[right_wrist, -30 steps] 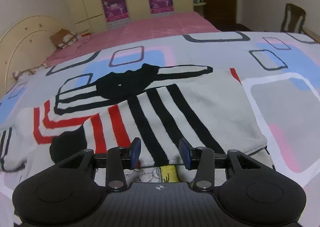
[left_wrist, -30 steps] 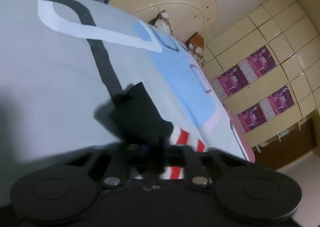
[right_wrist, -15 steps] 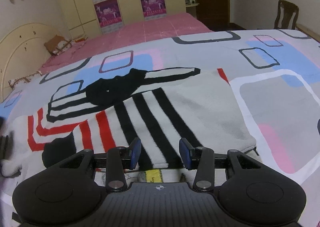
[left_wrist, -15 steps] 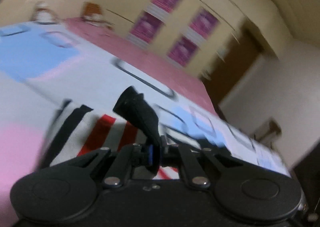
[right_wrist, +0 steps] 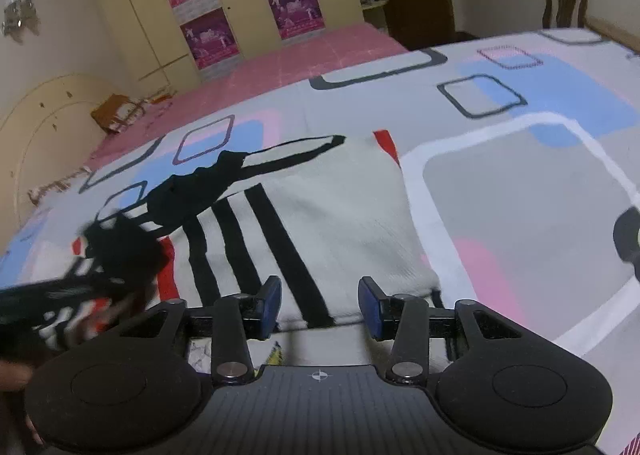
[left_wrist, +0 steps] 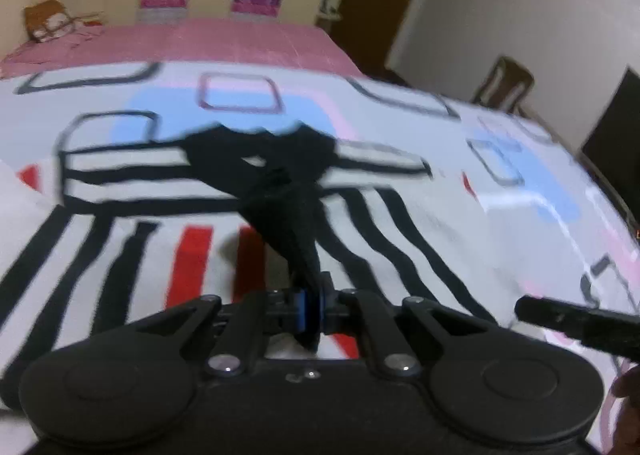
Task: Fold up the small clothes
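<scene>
Left hand-held gripper [left_wrist: 310,309] opening, black sweater cuff [left_wrist: 296,239] between pads.

Sweater [right_wrist: 344,215]: off-white knit, black stripes in a group of 3, red stripes toward its left side, black collar and cuff areas.
Bedspread [right_wrist: 520,191]: grey ground with white, pale blue and pink blocks, plus dark grey and purple outlined rounded squares.
Far sheet [right_wrist: 304,63]: pink, faint grid.
Wardrobe [right_wrist: 136,15]: cream-yellow, 4 magenta posters [right_wrist: 208,37] on its doors.
Chair [right_wrist: 564,1]: dark brown.
Right gripper [right_wrist: 320,301]: black body, blue pads.
</scene>
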Action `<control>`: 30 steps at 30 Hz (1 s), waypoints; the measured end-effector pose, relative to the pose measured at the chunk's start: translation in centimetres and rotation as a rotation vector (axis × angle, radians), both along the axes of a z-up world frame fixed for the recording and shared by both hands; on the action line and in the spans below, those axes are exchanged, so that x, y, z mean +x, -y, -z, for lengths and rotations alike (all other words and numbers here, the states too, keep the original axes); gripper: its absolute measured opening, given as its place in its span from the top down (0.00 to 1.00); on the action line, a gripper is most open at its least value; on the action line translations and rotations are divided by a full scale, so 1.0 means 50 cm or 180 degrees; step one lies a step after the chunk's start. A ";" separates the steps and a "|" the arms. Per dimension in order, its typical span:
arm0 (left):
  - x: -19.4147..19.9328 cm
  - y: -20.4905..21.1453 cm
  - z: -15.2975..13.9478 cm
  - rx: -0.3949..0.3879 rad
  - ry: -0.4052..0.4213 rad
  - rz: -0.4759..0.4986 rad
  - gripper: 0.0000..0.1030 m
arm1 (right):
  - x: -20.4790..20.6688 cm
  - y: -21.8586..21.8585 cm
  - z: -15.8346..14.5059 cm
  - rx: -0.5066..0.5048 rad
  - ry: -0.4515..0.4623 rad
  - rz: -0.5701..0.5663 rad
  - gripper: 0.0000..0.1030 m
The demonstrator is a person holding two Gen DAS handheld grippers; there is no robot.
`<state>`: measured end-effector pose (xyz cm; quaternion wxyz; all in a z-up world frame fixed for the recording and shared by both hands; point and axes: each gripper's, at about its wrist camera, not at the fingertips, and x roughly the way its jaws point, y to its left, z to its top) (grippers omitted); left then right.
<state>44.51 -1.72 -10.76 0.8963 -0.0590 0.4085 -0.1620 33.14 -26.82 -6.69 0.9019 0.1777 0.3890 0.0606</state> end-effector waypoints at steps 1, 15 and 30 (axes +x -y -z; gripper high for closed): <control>0.006 0.019 0.010 0.0010 -0.0025 0.0048 0.74 | -0.003 0.010 0.002 0.0063 -0.0009 0.0001 0.58; -0.161 -0.177 -0.079 0.0149 0.0710 -0.0373 0.37 | 0.027 -0.008 -0.006 0.0553 0.0017 -0.0192 0.35; -0.182 -0.411 0.032 0.0232 0.0187 -0.0975 0.72 | 0.130 -0.193 0.046 -0.0099 -0.0096 -0.0700 0.93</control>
